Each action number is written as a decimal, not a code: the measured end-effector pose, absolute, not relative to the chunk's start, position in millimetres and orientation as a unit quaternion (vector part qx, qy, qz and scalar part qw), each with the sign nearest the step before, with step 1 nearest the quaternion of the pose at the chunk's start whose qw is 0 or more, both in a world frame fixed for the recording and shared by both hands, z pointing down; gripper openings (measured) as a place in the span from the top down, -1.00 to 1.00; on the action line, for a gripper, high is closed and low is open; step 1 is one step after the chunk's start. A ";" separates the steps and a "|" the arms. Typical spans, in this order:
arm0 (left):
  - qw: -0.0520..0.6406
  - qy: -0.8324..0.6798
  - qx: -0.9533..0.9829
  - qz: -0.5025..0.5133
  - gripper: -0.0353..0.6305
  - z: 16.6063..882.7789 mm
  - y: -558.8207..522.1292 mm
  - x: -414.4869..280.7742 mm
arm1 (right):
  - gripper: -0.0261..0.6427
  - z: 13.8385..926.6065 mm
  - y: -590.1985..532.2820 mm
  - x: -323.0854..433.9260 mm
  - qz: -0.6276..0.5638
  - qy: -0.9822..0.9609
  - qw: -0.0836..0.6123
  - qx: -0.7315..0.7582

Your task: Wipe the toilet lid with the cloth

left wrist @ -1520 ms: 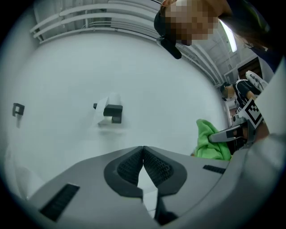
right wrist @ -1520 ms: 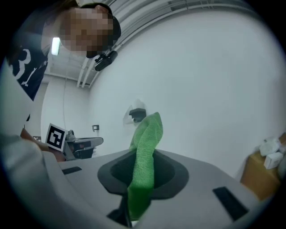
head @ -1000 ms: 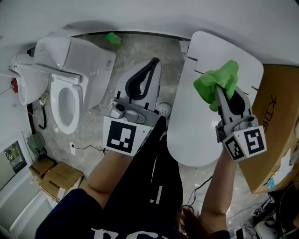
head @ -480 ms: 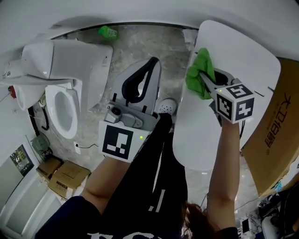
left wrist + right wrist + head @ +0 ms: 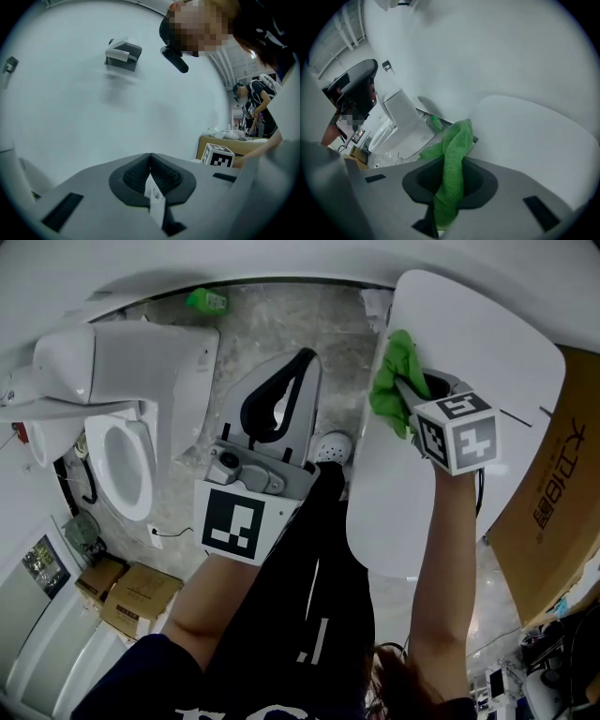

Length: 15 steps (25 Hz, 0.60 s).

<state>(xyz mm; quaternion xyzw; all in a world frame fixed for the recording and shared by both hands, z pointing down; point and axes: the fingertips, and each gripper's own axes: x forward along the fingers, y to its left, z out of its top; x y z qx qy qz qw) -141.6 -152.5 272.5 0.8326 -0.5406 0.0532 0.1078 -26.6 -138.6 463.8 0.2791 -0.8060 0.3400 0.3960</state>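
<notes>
We're mid-wipe: right gripper (image 5: 403,397) jaws clamp green cloth (image 5: 385,388) at white toilet lid's (image 5: 492,348) left edge. Left gripper (image 5: 282,401) jaws closed, empty. Next, sweep right.

The right gripper (image 5: 411,395) holds the green cloth (image 5: 387,395) on the left edge of the white toilet lid (image 5: 497,362), near its upper end; the left gripper (image 5: 302,360) hangs apart from the lid, above the marbled floor (image 5: 272,324), jaws meeting at the tips; a toilet (image 5: 122,427) stands at left; a cardboard box (image 5: 553,493) lies just beside the lid at right.
</notes>
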 end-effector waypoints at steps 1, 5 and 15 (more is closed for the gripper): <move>0.108 -0.541 0.833 0.053 0.83 272.8 -152.3 -140.9 | 0.66 463.7 -138.8 -25.7 0.338 -0.808 0.393 0.281; 0.110 -0.540 0.833 0.054 0.83 274.6 -148.2 -137.9 | 0.67 464.8 -137.5 -15.7 0.341 -0.808 0.383 0.291; 0.110 -0.535 0.836 0.054 0.83 273.8 -143.5 -125.4 | 0.67 468.8 -133.4 41.3 0.369 -0.790 0.376 0.313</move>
